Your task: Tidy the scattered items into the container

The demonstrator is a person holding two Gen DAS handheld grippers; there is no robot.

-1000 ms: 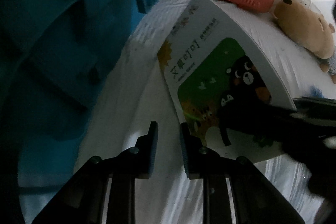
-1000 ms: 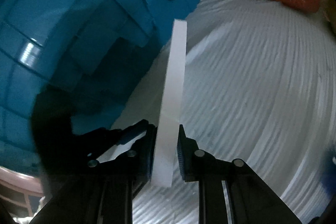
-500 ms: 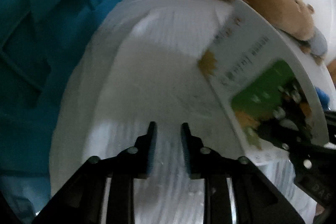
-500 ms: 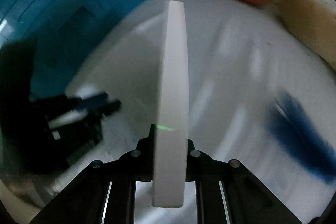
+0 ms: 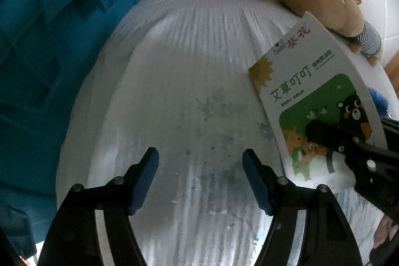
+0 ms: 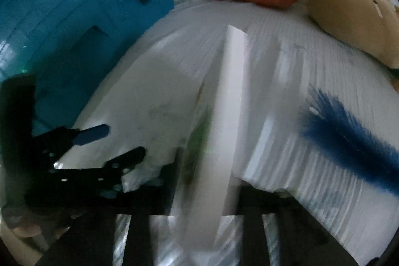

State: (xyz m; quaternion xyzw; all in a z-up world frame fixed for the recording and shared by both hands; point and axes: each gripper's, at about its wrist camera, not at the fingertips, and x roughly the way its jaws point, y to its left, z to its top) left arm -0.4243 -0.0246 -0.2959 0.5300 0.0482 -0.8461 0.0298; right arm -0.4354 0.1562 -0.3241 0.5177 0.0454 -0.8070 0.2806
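Both jaws differ: left gripper [image 5: 200, 170] gapes empty, right gripper [image 6: 204, 193] pinches the box [image 5: 316, 101] edge-on.

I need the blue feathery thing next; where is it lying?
The blue feathery thing lies on the white cloth at the right of the right wrist view, right of the held box, below the plush bear.

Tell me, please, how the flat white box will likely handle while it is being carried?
The flat white box keeps its shape, clamped at one end in the right tongs, so probably stiff and light. Its thin, wide faces may let it pivot.
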